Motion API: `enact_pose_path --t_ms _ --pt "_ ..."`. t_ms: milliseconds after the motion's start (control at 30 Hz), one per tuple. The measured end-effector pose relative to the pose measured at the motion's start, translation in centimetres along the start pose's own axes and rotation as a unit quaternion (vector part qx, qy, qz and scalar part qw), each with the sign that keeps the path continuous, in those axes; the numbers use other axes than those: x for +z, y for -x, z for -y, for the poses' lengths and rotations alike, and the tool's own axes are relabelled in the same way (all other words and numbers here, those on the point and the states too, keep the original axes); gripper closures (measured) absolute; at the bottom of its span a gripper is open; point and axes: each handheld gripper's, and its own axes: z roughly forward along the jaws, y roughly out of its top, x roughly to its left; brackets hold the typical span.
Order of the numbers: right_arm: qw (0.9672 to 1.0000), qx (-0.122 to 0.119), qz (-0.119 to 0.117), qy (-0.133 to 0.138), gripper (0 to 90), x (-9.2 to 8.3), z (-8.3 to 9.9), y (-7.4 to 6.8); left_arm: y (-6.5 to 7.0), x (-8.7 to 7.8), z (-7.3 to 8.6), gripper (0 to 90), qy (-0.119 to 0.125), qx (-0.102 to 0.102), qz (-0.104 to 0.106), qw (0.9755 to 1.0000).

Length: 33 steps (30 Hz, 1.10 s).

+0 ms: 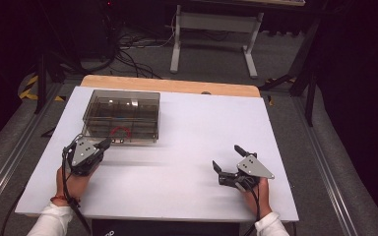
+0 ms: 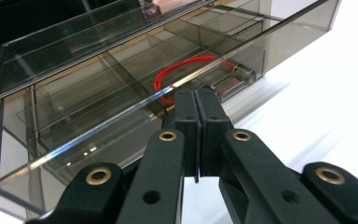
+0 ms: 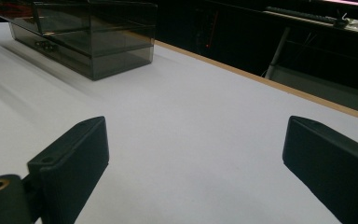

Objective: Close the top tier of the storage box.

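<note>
Smoky clear compartment box (image 1: 122, 116) far left on the white table (image 1: 187, 147), red loop (image 2: 186, 77) inside, left gripper (image 2: 197, 100) pinched shut at its near lid edge, holding nothing, right gripper (image 1: 228, 158) wide open and empty, near right.

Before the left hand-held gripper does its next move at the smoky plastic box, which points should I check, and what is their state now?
1. Left hand-held gripper shut: ok, jaws together, nothing seen between them.
2. Its tips at the front edge of the box lid: ok, though contact cannot tell.
3. Lid of the compartment box lifted: cannot tell.
4. Red loop inside a front compartment: ok.
5. Right hand-held gripper open and away from the box: ok.
6. Table bare around the box: ok.
</note>
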Motion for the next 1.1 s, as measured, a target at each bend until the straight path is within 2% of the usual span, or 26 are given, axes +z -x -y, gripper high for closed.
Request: enact_pose_path --t_ms 300,800,867,1100 --pt "1.0000 -0.004 -0.003 -0.003 7.8 0.2 0.0 -0.2 -0.2 0.3 -0.3 88.7 0.003 0.000 -0.003 1.0000" --pt "0.9998 -0.018 -0.013 0.001 7.8 0.1 0.0 -0.3 -0.1 0.9 -1.0 88.8 0.002 0.017 -0.009 0.9998" --pt "0.9997 -0.019 -0.014 0.002 7.8 0.1 -0.1 -0.3 -0.1 0.9 -1.1 88.8 0.004 0.013 -0.006 0.9999" --pt "0.9996 -0.024 -0.011 0.005 7.8 0.0 -0.1 -0.3 -0.3 1.2 -1.3 88.8 0.004 0.015 -0.008 0.9998"
